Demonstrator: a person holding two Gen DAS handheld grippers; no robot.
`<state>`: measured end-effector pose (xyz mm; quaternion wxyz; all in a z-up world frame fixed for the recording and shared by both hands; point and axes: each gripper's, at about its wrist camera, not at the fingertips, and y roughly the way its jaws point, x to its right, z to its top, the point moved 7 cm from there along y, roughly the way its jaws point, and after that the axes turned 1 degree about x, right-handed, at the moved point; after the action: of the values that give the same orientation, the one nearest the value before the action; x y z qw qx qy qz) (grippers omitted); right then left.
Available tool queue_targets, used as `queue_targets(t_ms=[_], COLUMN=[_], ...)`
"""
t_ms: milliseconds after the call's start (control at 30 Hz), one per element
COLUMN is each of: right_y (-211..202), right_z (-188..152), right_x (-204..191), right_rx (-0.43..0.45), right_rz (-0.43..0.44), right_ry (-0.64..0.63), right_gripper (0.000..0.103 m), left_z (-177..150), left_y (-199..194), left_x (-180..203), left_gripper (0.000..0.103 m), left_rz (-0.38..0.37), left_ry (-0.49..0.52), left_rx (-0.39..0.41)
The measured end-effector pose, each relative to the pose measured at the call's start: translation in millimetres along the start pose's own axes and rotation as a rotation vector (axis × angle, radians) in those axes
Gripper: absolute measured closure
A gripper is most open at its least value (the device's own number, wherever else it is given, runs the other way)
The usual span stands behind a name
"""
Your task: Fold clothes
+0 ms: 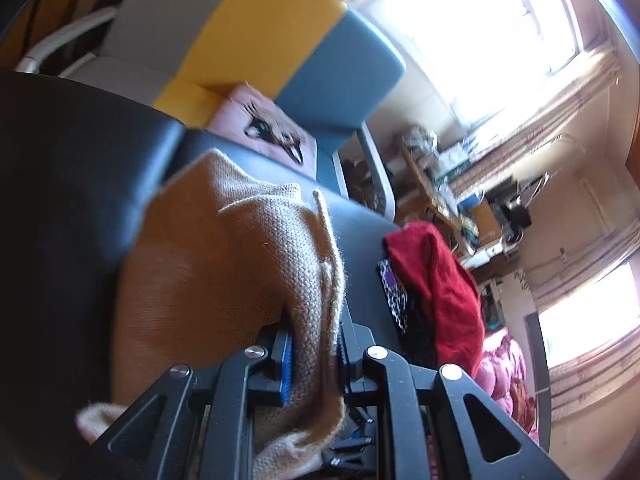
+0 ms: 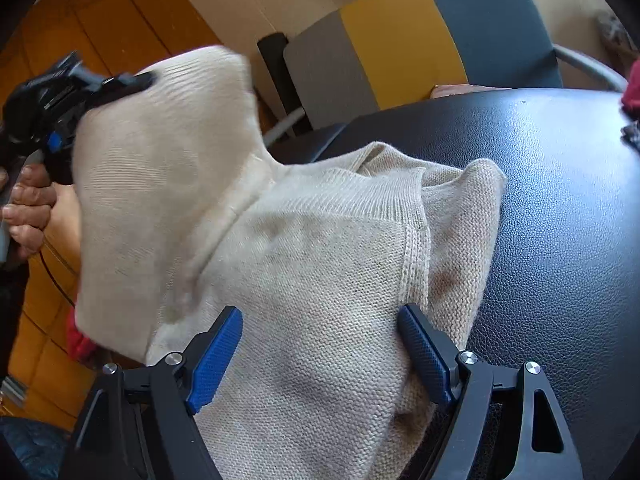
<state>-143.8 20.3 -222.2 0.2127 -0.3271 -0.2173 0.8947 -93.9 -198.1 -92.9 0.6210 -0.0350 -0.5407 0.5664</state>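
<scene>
A black leather-grained counter (image 2: 560, 200) fills the right of the right wrist view, a grey, yellow and blue chair (image 2: 400, 40) behind it. The beige knit sweater (image 2: 320, 260) lies across its centre. The left gripper (image 1: 314, 360) fingers clamp a fold; the right gripper (image 2: 320, 344) fingers stand apart astride the knit.

Left gripper (image 1: 314, 354) clamped, raised; right gripper (image 2: 320, 344) jaws apart.
</scene>
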Motion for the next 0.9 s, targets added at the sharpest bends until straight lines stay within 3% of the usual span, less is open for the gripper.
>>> queue_targets(t_ms=[133, 300, 433, 600, 700, 767, 833, 900], right_y=[-1, -3, -2, -1, 1, 1, 0, -3], right_z=[0, -4, -4, -4, -4, -4, -3, -4], right_x=[1, -2, -3, -7, -8, -9, -10, -10], right_rx=[0.024, 0.040, 0.047, 0.056, 0.058, 0.059, 0.059, 0.057], right_rz=[0.040, 0.062, 0.073, 0.095, 0.101, 0.102, 0.104, 0.104], right_ry=[0.025, 0.032, 0.034, 0.038, 0.041, 0.046, 0.061, 0.086], right_gripper=[0.021, 0.021, 0.021, 0.019, 0.018, 0.017, 0.017, 0.015], left_z=[-18, -55, -72, -64, -55, -44, -32, -24], left_y=[63, 119, 136, 114, 81, 51, 18, -11], left_x=[17, 9, -1, 6, 22, 24, 4, -30], left_gripper=[0.087, 0.087, 0.084, 0.076, 0.076, 0.076, 0.076, 0.076], left_rz=[0.057, 0.113, 0.063, -0.068, -0.213, -0.292, -0.286, -0.229], left_ry=[0.037, 0.041, 0.014, -0.064, -0.087, -0.100, -0.115, -0.140], left_rx=[-0.098, -0.224, -0.281, -0.270, -0.242, -0.180, -0.084, 0.012])
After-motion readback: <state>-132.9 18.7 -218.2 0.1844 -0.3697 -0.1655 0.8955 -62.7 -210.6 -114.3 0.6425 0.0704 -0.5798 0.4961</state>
